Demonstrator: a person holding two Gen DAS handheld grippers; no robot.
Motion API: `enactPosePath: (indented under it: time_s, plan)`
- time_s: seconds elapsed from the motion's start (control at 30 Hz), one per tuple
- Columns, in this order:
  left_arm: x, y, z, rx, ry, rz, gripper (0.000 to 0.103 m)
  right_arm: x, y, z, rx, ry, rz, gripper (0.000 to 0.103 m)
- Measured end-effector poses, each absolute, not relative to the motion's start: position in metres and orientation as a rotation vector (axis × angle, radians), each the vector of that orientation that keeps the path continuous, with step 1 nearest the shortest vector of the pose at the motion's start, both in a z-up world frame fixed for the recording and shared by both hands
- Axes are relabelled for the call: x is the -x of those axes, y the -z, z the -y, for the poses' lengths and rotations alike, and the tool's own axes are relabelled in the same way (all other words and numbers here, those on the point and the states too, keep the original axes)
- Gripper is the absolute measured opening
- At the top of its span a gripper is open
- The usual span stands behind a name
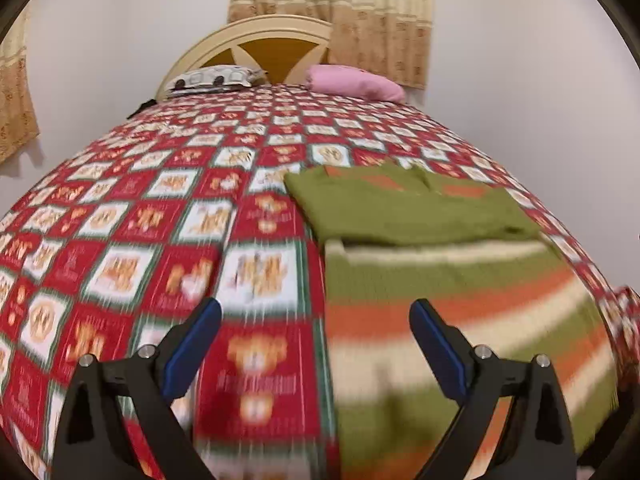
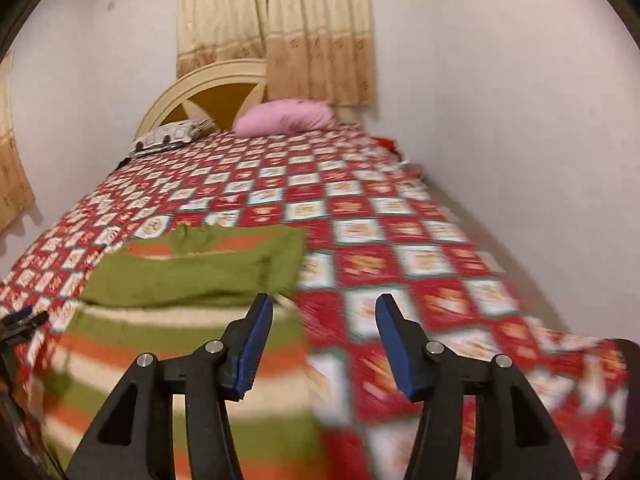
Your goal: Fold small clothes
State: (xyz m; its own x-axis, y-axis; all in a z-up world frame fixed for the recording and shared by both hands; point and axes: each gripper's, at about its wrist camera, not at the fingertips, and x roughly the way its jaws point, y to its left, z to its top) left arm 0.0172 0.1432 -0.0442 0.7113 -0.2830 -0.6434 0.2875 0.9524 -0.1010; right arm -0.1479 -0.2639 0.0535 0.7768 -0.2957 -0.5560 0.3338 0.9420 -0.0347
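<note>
While spread wide, both pairs of fingers — left gripper (image 1: 316, 316), right gripper (image 2: 325, 312) — empty above the striped garment (image 1: 460, 320).

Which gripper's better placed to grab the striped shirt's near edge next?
Marginally the left gripper: open, with the striped shirt under its right finger. The right gripper, also open, points mostly at the bedspread. Probably both are needed.

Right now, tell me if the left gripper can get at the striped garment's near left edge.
Probably yes: the left gripper is open, straddling the striped garment edge, with only bedspread around it.
</note>
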Motion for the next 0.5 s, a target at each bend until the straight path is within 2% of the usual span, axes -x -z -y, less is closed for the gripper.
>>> enactPosePath:
  time_s: [0.23,0.37,0.5]
  plan:
    - [0.040,0.060,-0.146,0.048,0.429,-0.787,0.097,0.236,-0.036,0.268,-0.136,0.224,-0.710,0.055]
    - [0.065,0.072,-0.139,0.065,0.451,-0.842,0.097,0.243,0.009,0.252,-0.212,0.125,-0.807,0.055]
    - [0.082,0.081,-0.136,0.091,0.468,-0.872,0.092,0.236,0.053,0.231,-0.226,0.073,-0.889,0.055]
